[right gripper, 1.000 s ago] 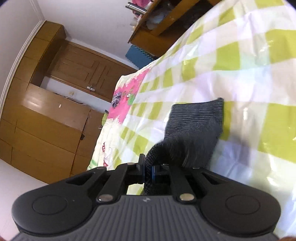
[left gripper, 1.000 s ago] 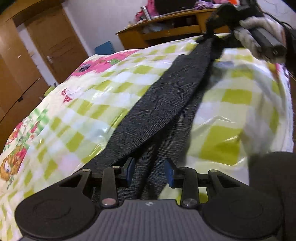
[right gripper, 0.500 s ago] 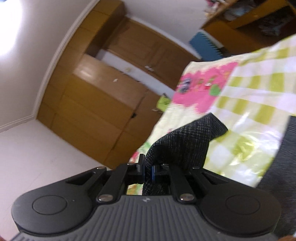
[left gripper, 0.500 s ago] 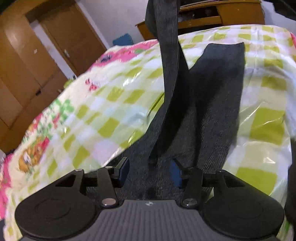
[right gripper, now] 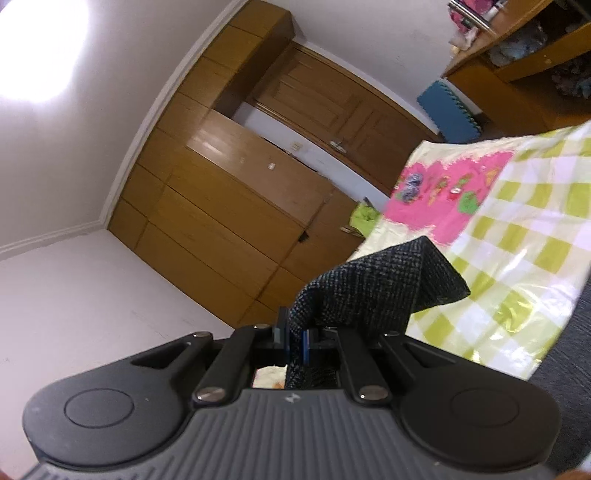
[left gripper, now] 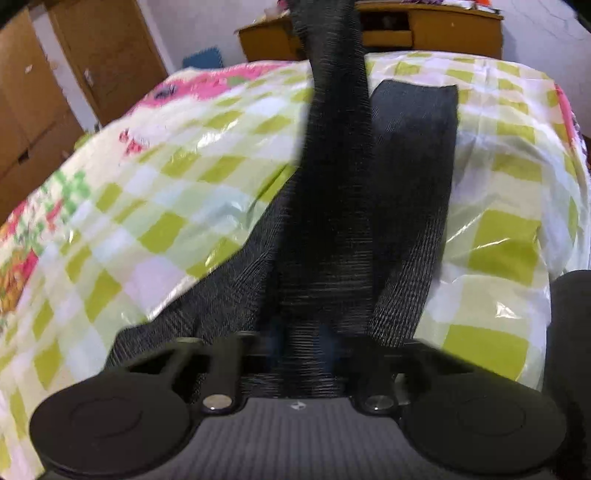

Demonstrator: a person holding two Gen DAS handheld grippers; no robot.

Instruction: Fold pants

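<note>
Looking along the left claw (left gripper: 303,338): one pair of dark pants (left gripper: 410,177) on one bed with a checked green-and-white cover (left gripper: 177,206). One leg flat on the cover, long axis running straight away from the claw toward the far edge of the bed, hem square near that far edge. Other leg raised off the cover, rising from just ahead of the claw up and out of the top of the view. Cloth bunched across the gap between the fingers; fingertips blurred and half hidden, so cannot tell whether parted or clamped. Waist end nearest this claw, close to the near edge of the bed. One wooden desk (left gripper: 436,29) beyond the far edge, wooden cupboards to the left.

Looking along the right claw (right gripper: 295,339): jaws pinched together on one leg end of the pants (right gripper: 373,291), the free corner of cloth flopping out to the right. Claw tilted up toward the wall and ceiling, clear of the cover (right gripper: 517,236), which lies lower right. Dark cloth also along the right edge of the view. One wooden wardrobe (right gripper: 229,206) and one door (right gripper: 332,110) behind.

Judging from this: lifted leg in the right claw probably due to be laid onto the flat leg, so travel along that same long axis matters, with the right hand the nearer one for placing the hem.
</note>
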